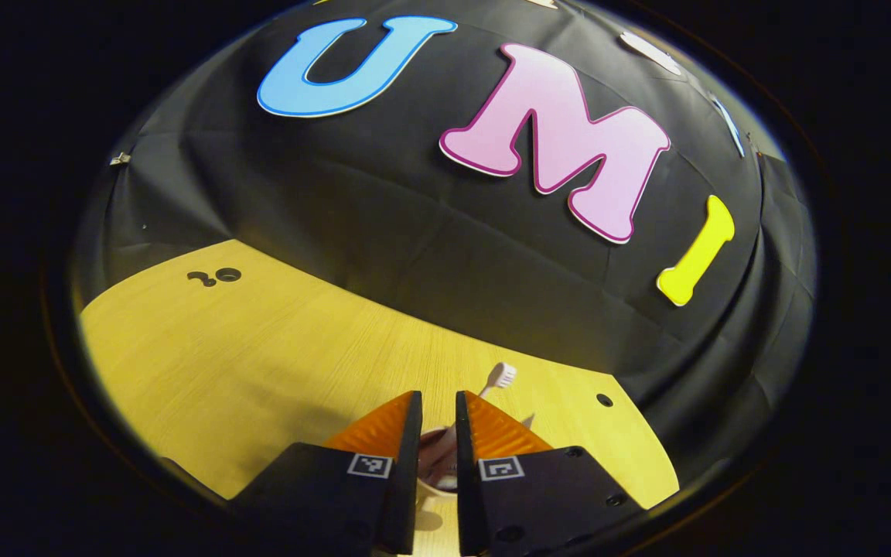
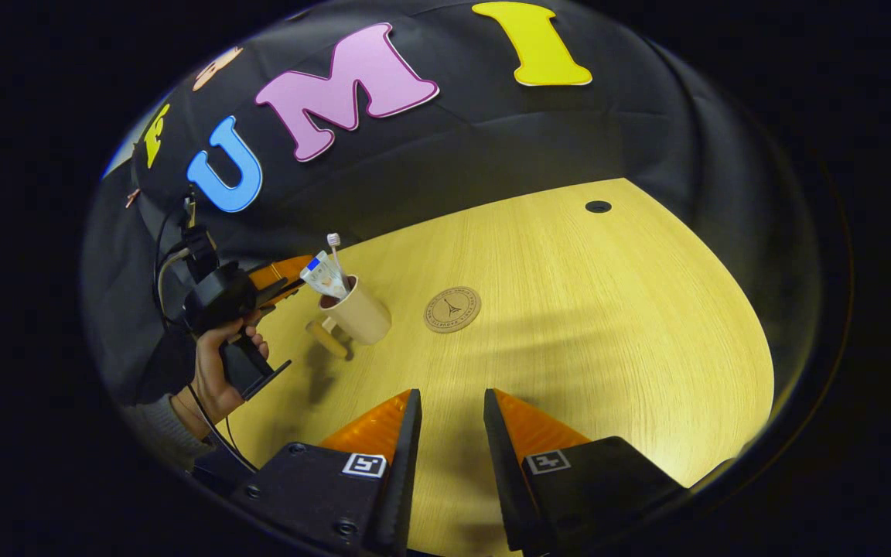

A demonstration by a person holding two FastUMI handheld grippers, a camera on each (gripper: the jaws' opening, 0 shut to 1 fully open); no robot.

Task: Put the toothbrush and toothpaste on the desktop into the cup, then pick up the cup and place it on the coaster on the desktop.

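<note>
Toothbrush (image 2: 332,246) and toothpaste (image 2: 323,276) standing in cup (image 2: 359,313); left gripper (image 1: 438,422) jaws narrowly parted around its rim, grip uncertain. Coaster (image 2: 452,309) bare beside. Right gripper (image 2: 445,422) jaws parted, empty. Next: lift across.

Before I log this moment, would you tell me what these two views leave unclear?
- Left gripper view: most of the cup sits behind the left gripper, so whether the fingers press its rim is unclear.
- Left gripper view: the toothbrush handle is hidden by the same fingers.
- Right gripper view: the coaster print is too small to make out.
- Right gripper view: the toothpaste lower end is inside the cup.
</note>
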